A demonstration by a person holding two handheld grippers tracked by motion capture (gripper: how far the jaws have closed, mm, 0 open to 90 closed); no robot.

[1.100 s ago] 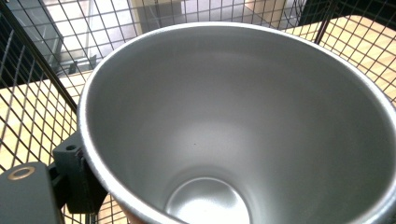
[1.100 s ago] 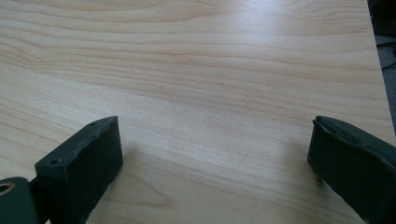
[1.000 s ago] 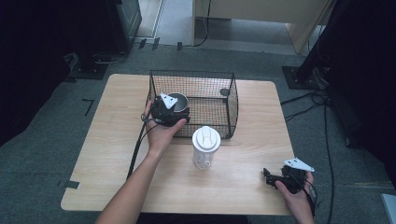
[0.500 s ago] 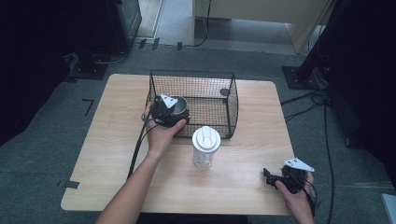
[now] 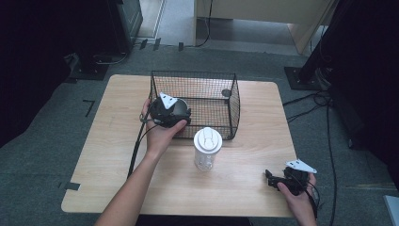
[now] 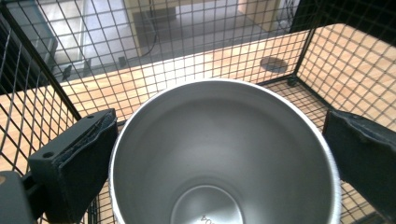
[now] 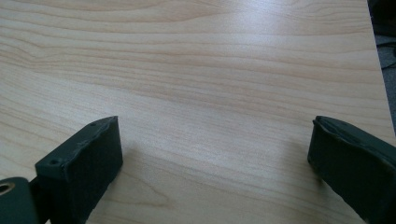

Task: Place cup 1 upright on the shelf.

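Your left gripper (image 5: 175, 114) sits at the near-left corner of the wire basket (image 5: 233, 101), with the steel cup (image 6: 224, 154) standing between its jaws. In the left gripper view the left pad lies against the cup wall while the right pad stands a little off the rim, so the jaws are spread about cup-wide and I cannot tell whether they bear on it. The cup's open mouth faces the camera and mesh shows behind and to both sides — it looks to be inside the basket, likely being set down or picked up there.

Your right gripper (image 5: 277, 181) rests low at the near-right corner of the table (image 5: 117, 141), jaws wide apart over bare wood, holding nothing — parked clear of the work, I judge.

The lidded clear cup (image 5: 207, 148) stands just in front of the basket, apart from both grippers.

Against the earlier frames: no change noted — both grippers, basket and lidded cup sit as they did.
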